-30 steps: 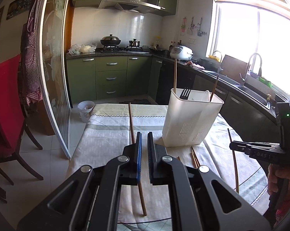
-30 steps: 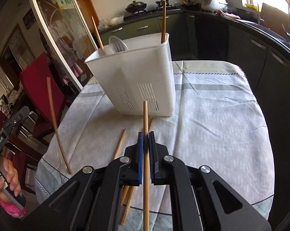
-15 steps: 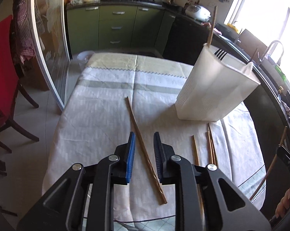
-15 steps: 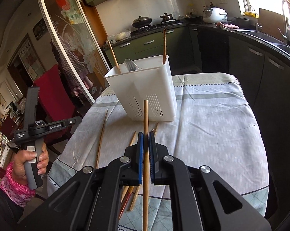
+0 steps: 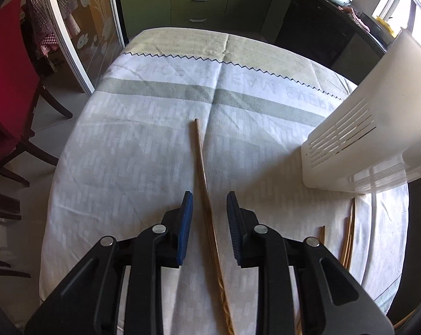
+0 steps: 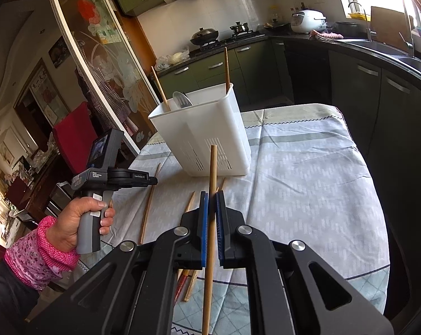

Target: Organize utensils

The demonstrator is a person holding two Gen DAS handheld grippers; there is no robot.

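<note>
My left gripper (image 5: 209,201) is open, low over the table, its jaws either side of a brown chopstick (image 5: 203,167) lying on the cloth. My right gripper (image 6: 212,199) is shut on a light wooden chopstick (image 6: 212,173) and holds it above the table, pointing toward the white utensil holder (image 6: 207,136). The holder contains two upright chopsticks and a spoon (image 6: 181,100); it also shows at the right of the left wrist view (image 5: 372,128). The left gripper also appears in the right wrist view (image 6: 153,180), held in a hand.
Several loose chopsticks (image 6: 189,203) lie on the striped tablecloth (image 6: 308,173) in front of the holder, also in the left wrist view (image 5: 348,237). A red chair (image 5: 6,83) stands left of the table. Kitchen cabinets (image 6: 363,89) run behind and to the right.
My left gripper has opened, let go of the brown chopstick onto the cloth, and dropped low over it. My right gripper has risen and pulled back a little with its chopstick.
</note>
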